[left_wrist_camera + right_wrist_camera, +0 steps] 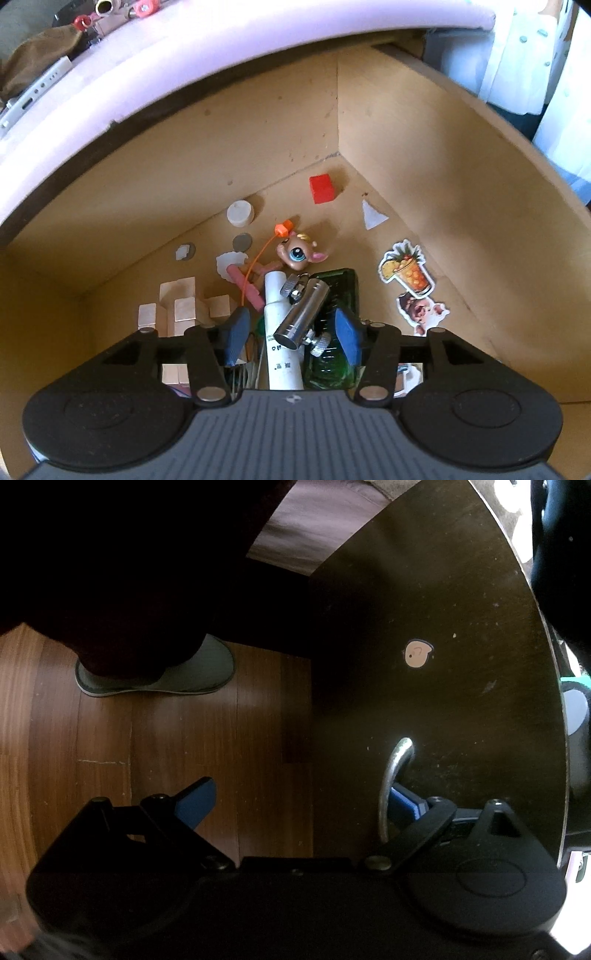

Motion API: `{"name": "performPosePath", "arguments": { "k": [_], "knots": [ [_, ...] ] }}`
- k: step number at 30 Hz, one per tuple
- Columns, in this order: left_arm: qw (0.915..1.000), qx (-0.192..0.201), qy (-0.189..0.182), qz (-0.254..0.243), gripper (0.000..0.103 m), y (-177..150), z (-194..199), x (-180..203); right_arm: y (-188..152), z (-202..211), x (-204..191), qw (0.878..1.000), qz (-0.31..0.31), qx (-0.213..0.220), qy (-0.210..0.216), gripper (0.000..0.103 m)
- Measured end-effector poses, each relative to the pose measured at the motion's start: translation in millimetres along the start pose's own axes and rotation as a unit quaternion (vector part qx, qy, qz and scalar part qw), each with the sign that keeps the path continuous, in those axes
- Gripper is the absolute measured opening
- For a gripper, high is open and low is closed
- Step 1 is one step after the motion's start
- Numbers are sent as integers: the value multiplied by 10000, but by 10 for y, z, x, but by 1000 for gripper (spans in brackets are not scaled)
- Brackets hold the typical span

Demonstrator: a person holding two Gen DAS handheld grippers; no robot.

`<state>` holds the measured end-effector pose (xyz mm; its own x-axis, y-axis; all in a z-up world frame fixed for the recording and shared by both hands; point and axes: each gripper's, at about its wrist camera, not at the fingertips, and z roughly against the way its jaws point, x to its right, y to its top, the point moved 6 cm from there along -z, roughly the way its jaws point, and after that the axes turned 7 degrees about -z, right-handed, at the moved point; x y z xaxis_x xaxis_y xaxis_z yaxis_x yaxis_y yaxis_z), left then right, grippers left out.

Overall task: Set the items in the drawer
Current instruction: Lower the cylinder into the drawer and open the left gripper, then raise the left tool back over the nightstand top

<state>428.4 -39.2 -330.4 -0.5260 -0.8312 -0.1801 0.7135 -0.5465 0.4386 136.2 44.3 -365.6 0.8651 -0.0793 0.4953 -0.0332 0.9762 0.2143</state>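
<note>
In the left wrist view I look down into the open wooden drawer (424, 155). My left gripper (291, 332) is open above a pile: a silver metal cylinder with clamp screws (303, 314), a white tube (279, 332) and a green glass tray (340, 295). The cylinder lies between the blue pads, touching neither. In the right wrist view my right gripper (299, 805) is open at the dark drawer front (443, 664). Its right finger (406, 805) is hooked behind the metal handle (391, 775); the left finger hangs over the floor.
In the drawer lie a red block (323, 188), a white disc (240, 213), a toy animal head (297, 253), wooden cubes (184, 306) and stickers (406, 271). A pink tabletop edge (184, 55) overhangs. A slippered foot (159, 672) stands on the wooden floor (147, 757).
</note>
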Motion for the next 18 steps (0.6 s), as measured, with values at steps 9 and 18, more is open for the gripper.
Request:
{"name": "performPosePath", "arguments": {
  "k": [9, 18],
  "knots": [
    [9970, 551, -456, 304, 50, 84, 486, 115, 3, 29, 4, 10000, 37, -11, -18, 97],
    [9884, 1293, -313, 727, 50, 315, 981, 60, -1, 27, -3, 10000, 87, -10, -12, 97]
  ]
}}
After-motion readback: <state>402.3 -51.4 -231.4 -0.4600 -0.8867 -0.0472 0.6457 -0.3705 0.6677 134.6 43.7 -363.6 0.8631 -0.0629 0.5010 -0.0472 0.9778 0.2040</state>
